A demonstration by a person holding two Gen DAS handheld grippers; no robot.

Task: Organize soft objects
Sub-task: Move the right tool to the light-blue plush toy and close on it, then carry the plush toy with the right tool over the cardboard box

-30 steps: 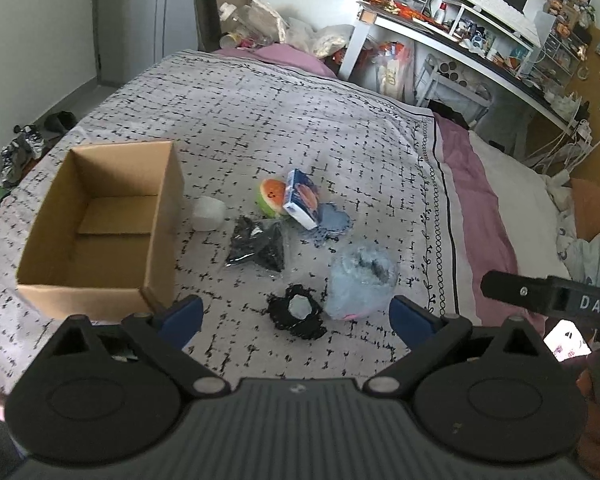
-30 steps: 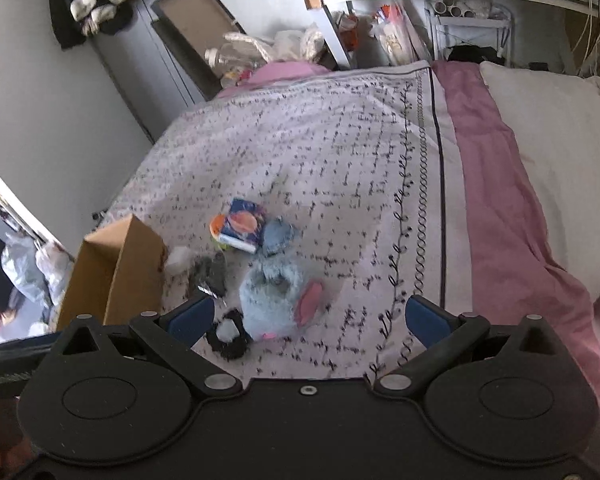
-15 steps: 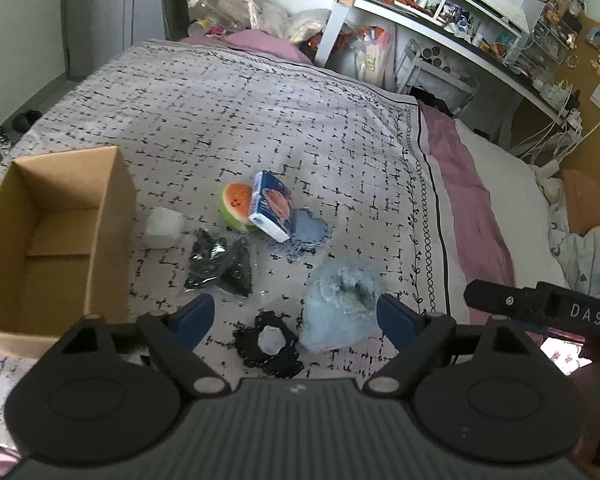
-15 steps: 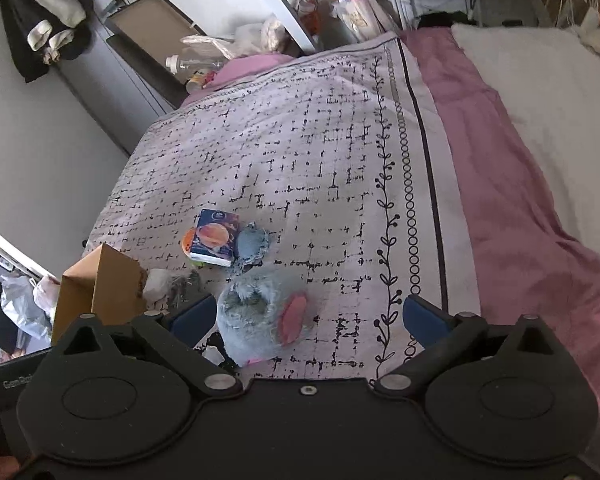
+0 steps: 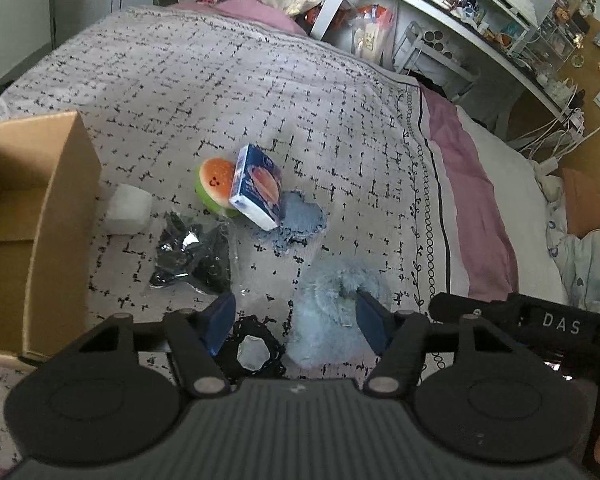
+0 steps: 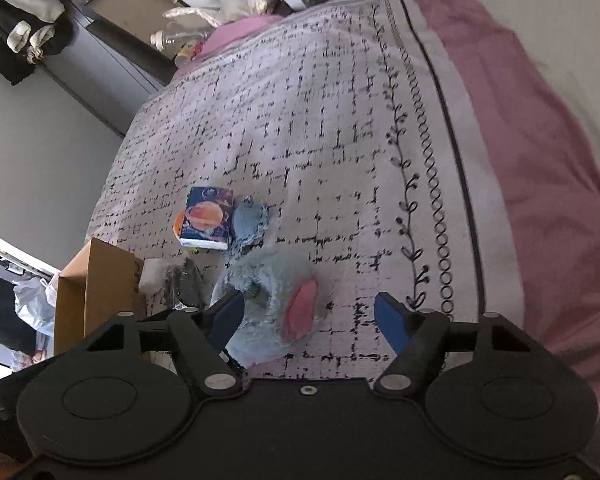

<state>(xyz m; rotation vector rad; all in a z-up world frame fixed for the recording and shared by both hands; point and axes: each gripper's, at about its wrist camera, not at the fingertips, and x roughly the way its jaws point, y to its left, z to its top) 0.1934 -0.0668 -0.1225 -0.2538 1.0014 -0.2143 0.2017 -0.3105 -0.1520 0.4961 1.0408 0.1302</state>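
Fluffy pale-blue plush toy with pink patch (image 5: 332,312): on the patterned bedspread (image 5: 260,92), between the spread jaws of the left gripper (image 5: 296,322). Right gripper (image 6: 308,320): jaws apart, plush at its left finger. Black lace scrunchie (image 5: 256,354): touching the plush. Clear bag of black items (image 5: 196,252), white cube (image 5: 127,209), burger-shaped squishy (image 5: 212,186), blue tissue pack (image 5: 258,186), blue heart-shaped cloth (image 5: 300,222): beyond. Open cardboard box (image 5: 56,208): left.
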